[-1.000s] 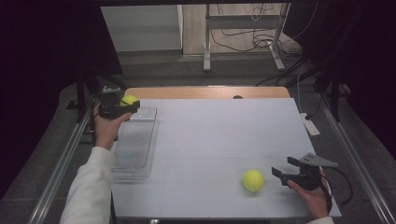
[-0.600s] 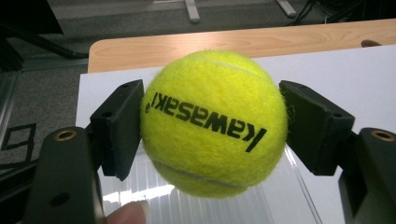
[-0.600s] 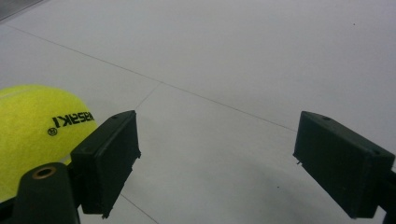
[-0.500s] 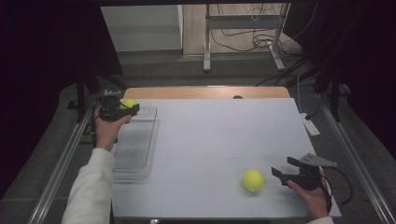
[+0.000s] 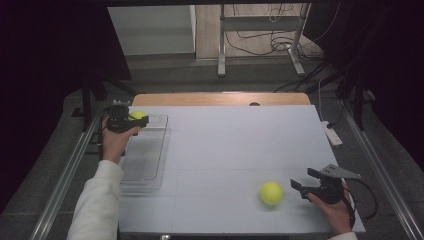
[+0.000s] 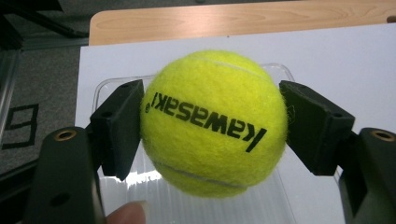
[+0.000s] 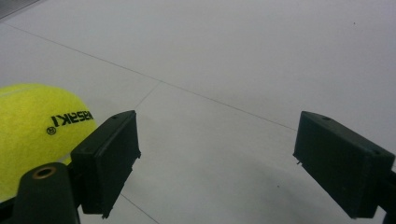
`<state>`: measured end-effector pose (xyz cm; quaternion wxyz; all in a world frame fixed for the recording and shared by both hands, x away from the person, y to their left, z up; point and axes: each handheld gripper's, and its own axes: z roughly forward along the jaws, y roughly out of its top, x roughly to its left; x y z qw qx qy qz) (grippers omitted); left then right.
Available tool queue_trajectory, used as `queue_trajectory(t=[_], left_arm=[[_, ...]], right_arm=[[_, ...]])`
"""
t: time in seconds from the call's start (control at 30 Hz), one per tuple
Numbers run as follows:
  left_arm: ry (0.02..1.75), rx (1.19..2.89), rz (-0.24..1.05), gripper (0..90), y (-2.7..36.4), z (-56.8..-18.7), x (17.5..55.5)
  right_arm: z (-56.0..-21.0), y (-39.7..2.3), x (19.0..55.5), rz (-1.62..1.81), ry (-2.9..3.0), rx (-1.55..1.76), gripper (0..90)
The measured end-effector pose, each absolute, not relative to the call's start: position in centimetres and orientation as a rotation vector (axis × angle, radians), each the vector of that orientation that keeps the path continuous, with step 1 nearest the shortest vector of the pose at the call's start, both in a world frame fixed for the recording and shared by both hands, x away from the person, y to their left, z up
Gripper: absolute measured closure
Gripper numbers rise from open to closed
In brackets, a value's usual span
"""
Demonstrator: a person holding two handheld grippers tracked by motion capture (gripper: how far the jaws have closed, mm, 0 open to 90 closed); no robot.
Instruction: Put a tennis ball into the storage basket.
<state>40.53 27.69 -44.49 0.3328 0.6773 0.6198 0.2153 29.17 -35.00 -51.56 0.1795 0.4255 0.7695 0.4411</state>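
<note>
One tennis ball (image 6: 214, 122) sits clamped between the left gripper's (image 5: 131, 121) pads above the far end of the clear tray (image 5: 145, 160). Another ball (image 5: 271, 193) lies on the white table (image 5: 230, 145), just beside the right gripper (image 5: 303, 181), whose jaws gape empty.

A white sleeve (image 5: 97, 200) covers the person's left forearm. Both grippers, left gripper (image 6: 212, 119) and right gripper (image 7: 217, 163), are black with blocky pads and brass-ringed screw holes; the right carries a grey three-cornered plate (image 5: 340, 172).
</note>
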Motion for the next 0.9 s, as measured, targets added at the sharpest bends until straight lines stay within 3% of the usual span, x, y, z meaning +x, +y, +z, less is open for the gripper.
queue_trajectory(t=[0.9], left_arm=[[1.627,1.860,0.515,26.9,26.7,-46.5,41.1]], right_arm=[[-51.6,-35.0,29.2,1.245,2.177,1.200,14.1]])
